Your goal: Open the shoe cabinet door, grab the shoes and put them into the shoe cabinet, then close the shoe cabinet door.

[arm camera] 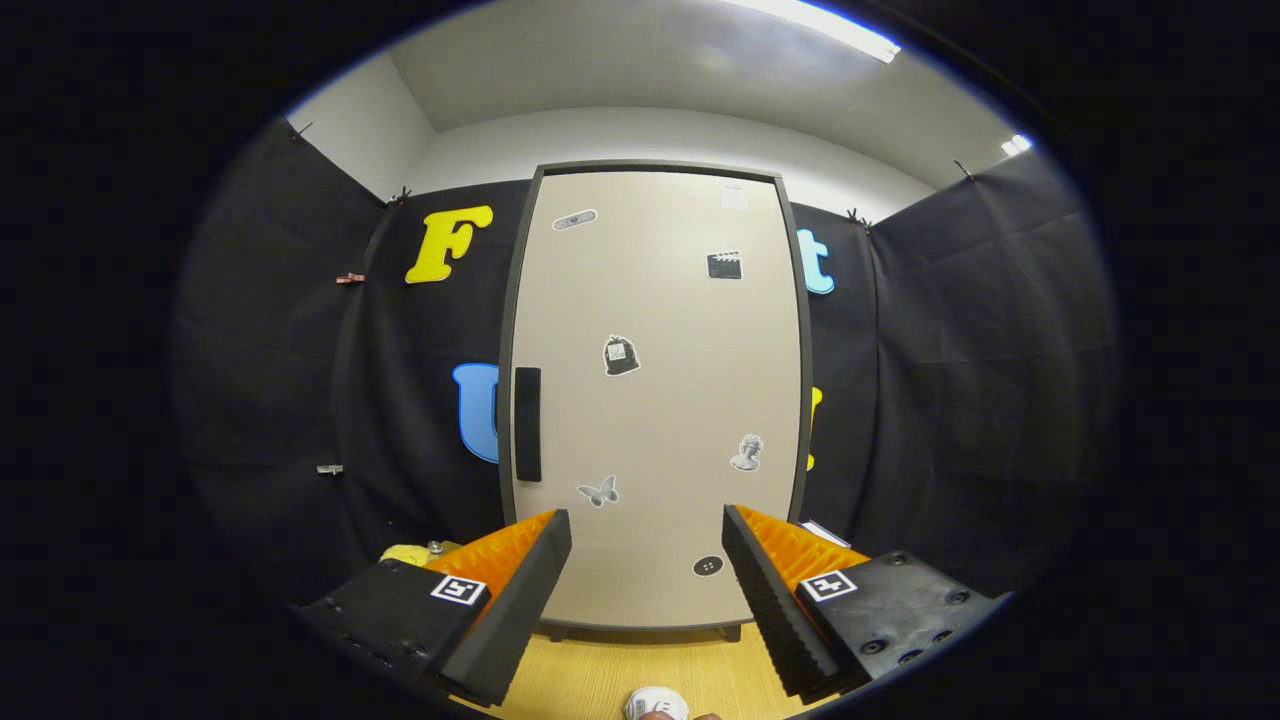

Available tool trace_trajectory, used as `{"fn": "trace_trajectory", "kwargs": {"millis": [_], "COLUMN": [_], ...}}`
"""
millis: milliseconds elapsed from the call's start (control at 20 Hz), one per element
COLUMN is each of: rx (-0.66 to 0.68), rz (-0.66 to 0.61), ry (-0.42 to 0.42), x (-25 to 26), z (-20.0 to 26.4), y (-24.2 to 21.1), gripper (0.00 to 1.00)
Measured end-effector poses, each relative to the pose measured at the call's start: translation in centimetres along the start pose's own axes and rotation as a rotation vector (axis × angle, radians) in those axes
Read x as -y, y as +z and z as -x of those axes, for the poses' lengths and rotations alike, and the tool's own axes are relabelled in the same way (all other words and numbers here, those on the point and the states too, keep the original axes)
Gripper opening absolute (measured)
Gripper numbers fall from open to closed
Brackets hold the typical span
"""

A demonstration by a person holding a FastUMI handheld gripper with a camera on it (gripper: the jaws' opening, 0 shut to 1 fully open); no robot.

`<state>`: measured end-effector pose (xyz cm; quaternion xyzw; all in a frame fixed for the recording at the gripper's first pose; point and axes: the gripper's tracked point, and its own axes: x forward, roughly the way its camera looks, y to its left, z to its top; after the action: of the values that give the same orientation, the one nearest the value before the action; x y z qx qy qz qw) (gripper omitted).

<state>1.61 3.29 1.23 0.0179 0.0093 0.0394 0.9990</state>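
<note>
A tall beige shoe cabinet stands straight ahead, beyond my fingers, with its door shut. The door carries several small stickers and a black vertical handle on its left side. My gripper is open, its two orange-and-black fingers spread wide with nothing between them. They point at the lower part of the door, some way short of it. A yellow object, perhaps a shoe, peeks out behind the left finger, left of the cabinet's base. A small white round thing lies on the wooden surface just below the fingers.
The cabinet stands on a light wooden surface. Black cloth walls close the booth behind and on both sides. A small white item lies at the cabinet's right foot, behind the right finger.
</note>
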Motion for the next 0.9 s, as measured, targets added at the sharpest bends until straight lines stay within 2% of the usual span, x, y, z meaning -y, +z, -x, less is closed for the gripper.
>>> {"fn": "trace_trajectory", "kwargs": {"millis": [500, 600, 900], "rx": [-0.078, -0.088, -0.048], "rz": [0.009, 0.0, -0.011], "ry": [0.07, 0.105, 0.091], "x": [-4.8, -6.7, -8.0], "z": [-6.1, -7.8, -12.9], "y": [0.2, 0.8, 2.9], "gripper": [0.98, 0.98, 0.98]}}
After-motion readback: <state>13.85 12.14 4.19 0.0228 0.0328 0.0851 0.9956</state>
